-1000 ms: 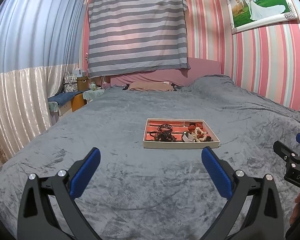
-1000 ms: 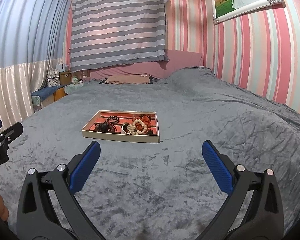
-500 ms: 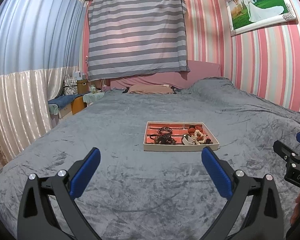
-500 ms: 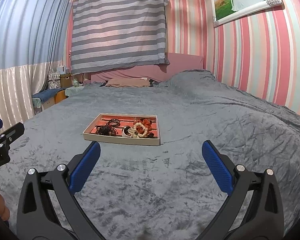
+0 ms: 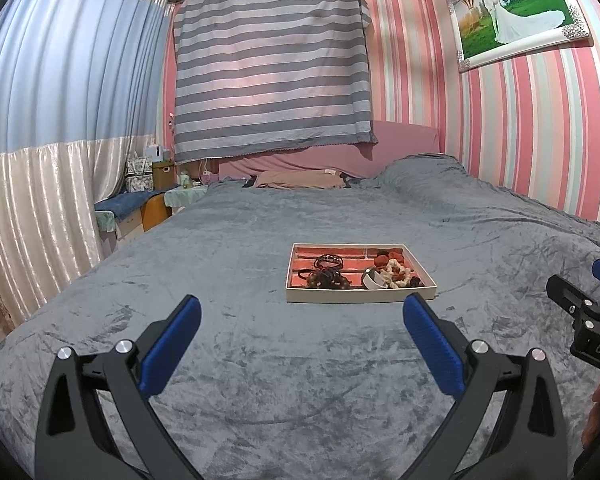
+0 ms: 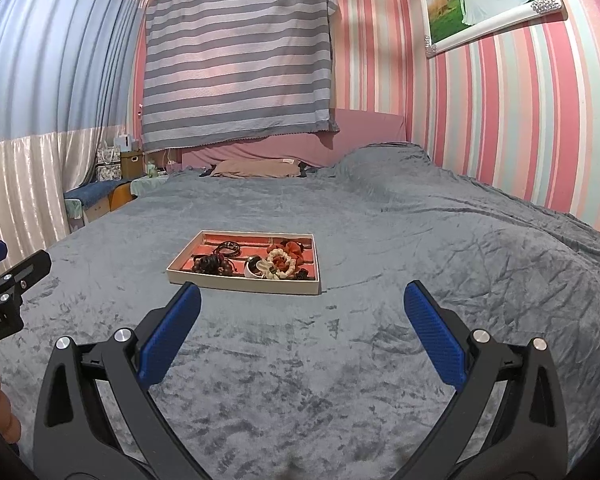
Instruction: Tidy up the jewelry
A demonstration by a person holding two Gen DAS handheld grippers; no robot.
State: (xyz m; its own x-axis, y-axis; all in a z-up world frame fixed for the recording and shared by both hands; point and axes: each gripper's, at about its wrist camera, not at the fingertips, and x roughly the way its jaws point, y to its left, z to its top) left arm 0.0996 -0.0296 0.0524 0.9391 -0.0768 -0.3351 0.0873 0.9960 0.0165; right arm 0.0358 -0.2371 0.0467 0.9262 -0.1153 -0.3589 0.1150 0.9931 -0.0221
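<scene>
The jewelry tray (image 5: 360, 294) sits out on the middle of the bed (image 5: 260, 360), full of bracelets and scrunchies. The left gripper (image 5: 302, 312) hangs above the bed's near edge, jaws spread wide and empty, tray just ahead. The right gripper (image 6: 302, 300) does likewise, tray ahead and slightly left.
</scene>
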